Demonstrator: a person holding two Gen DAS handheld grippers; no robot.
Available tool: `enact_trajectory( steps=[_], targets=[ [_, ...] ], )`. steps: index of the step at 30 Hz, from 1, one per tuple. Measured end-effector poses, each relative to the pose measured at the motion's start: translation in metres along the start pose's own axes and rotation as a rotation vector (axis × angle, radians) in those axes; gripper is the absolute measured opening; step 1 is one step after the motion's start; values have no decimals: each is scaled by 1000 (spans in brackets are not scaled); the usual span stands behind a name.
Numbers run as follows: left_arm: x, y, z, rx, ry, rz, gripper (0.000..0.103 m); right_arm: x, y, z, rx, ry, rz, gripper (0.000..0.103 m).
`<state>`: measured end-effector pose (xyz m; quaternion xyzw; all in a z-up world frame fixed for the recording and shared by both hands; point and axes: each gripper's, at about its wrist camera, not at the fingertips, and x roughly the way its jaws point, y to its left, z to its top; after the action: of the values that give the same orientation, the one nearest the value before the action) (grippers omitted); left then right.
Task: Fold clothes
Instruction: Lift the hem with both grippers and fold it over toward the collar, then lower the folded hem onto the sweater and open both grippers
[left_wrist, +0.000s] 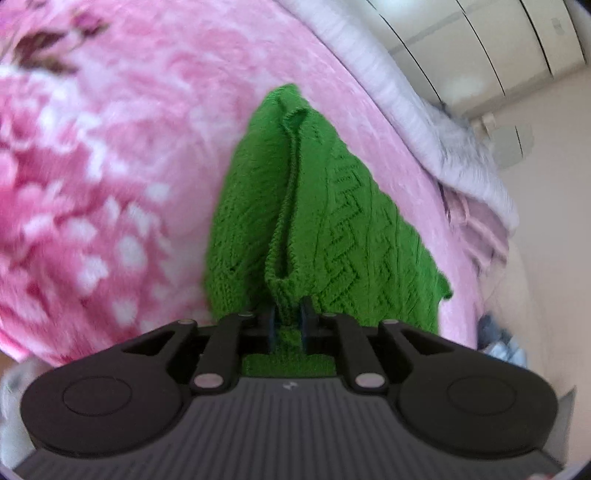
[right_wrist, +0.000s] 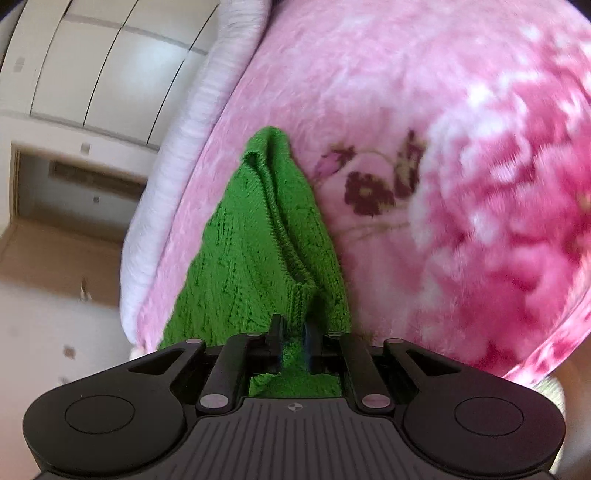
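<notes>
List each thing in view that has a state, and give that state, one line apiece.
Left gripper: shut on the green knit garment.
Right gripper: shut on the same garment.
Green knit garment: pinched by both grippers, bunched and draped toward the blanket, not folded flat.
Pink floral blanket: spread out under the garment.
White cabinet doors: closed.

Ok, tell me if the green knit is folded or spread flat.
Neither: the green knit hangs bunched from both claws, left claw and right claw shut on it, above the pink blanket.
</notes>
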<state>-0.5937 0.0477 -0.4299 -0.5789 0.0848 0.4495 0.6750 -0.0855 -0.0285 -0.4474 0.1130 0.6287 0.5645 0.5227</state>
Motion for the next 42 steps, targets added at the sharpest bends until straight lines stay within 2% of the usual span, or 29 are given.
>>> enact_trajectory(
  steps=[2,6,8,13,19,27,29,31,34,36,39,42],
  targets=[
    [1,3,2,-35,-2,-7,13,2,1,1,15,-4,14,28],
    [5,3,3,-47,-4,-2,11,6,4,-3,9,-9,5,29],
    [3,-1,2,-12,-14,5,8,7,7,-5,-8,-10,-20,8],
    [-17,-9,-5,92,-46,5,7,-12,12,-11,-74,-16,-7,7],
    [-23,-3,-18,90,-40,11,7,-21,6,-19,-79,-18,-12,7],
    [-17,0,-21,110,-34,61,12,-11,9,-25,-142,-23,-76,9],
    [-25,-4,-19,129,-31,77,13,-14,20,-24,-198,-24,-111,14],
    [-36,-12,-18,182,-52,112,12,-23,36,-26,-300,-57,-162,23],
    [-52,-30,-19,321,-123,179,13,-33,57,-31,-449,-124,-226,25],
    [-52,-42,-21,402,-145,179,13,-34,67,-36,-540,-140,-219,25],
    [-35,-55,-25,496,-124,180,13,-20,77,-47,-653,-105,-205,25],
    [-12,-51,-32,547,-73,223,11,2,73,-58,-745,-47,-249,25]
  ],
)
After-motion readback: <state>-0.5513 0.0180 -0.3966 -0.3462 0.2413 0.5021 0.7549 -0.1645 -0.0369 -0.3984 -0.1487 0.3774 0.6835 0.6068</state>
